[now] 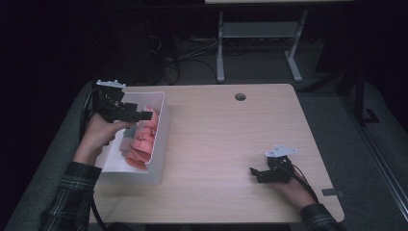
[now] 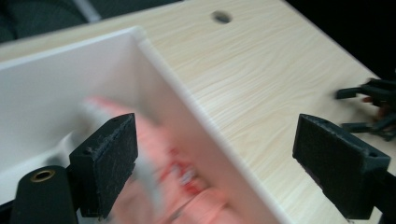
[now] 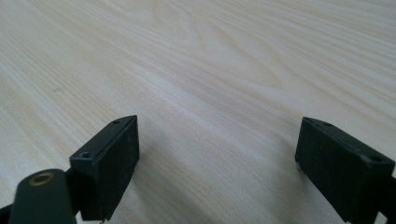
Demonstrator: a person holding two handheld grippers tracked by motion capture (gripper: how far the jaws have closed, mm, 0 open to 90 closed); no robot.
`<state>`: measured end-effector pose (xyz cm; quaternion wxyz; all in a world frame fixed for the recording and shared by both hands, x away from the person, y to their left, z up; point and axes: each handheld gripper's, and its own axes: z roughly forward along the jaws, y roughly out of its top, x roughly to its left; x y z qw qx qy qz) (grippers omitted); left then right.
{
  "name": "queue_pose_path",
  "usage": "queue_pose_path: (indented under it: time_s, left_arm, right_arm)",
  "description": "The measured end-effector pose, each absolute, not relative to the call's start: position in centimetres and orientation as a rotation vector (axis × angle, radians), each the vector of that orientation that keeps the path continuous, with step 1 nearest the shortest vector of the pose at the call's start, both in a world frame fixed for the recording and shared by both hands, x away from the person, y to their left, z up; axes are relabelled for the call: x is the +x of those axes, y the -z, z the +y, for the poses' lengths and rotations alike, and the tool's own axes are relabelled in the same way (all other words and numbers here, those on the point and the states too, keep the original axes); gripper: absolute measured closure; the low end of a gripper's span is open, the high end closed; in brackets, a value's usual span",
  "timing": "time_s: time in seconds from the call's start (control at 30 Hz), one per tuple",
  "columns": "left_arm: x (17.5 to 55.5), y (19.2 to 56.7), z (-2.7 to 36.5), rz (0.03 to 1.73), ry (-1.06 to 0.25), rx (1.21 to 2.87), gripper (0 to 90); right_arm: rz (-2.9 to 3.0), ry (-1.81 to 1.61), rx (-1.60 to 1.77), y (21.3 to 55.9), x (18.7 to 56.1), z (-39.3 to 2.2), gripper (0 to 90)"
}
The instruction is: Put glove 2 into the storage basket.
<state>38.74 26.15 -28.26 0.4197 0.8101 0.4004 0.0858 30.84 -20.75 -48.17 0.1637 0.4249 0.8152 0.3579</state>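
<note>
A heap of pink-and-red, flat plastic-wrapped packets [image 1: 143, 137] lies inside a white rectangular plastic bin [image 1: 161, 139], banked against the bin's right-hand wall. The packets look light, thin and limp, their film probably slippery, so one would likely sag or slide out of a loose pinch; a hold across a free edge or corner, lifted off the top of the heap, seems the safest place to take one. In the left gripper view they [image 2: 187, 179] are blurred, and what is printed on them cannot be read.

Above the bin's far end hangs the left claw [image 1: 144, 115], its jaws spread wide with nothing between them, the pads straddling the bin's wall [image 2: 205, 121]. A hand [image 1: 98, 134] in a plaid sleeve carries it.

The bin sits at the left end of a pale wood-grain bench [image 1: 226, 139]. Well to the right of the bin, near the bench's front edge, the right claw [image 1: 255, 173] rests low over bare wood [image 3: 210, 84], jaws likewise spread and empty. Beyond the bin, a round cable hole [image 1: 240, 96] marks the bench's far side.
</note>
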Motion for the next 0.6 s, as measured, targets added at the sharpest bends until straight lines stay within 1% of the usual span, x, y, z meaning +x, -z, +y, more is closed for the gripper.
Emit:
queue_pose_path:
  time_s: [0.13,0.27,0.5,0.6]
  left_arm:
    - [37.6,28.5,22.5,0.911,-0.192,2.051,13.5]
    - [36.3,29.5,18.5,0.812,-0.148,2.063,13.6]
    - [34.4,31.7,13.4,0.720,-0.190,2.114,13.6]
    - [33.6,33.4,11.4,0.680,-0.216,2.149,13.6]
  right_arm:
    - [2.324,-1.021,1.212,48.2,30.8,-20.7,13.1]
    - [2.323,-1.020,1.212,48.2,30.8,-20.8,13.1]
    - [2.323,-1.019,1.213,48.2,30.8,-20.8,13.1]
    - [2.324,-1.019,1.213,48.2,30.8,-20.8,13.1]
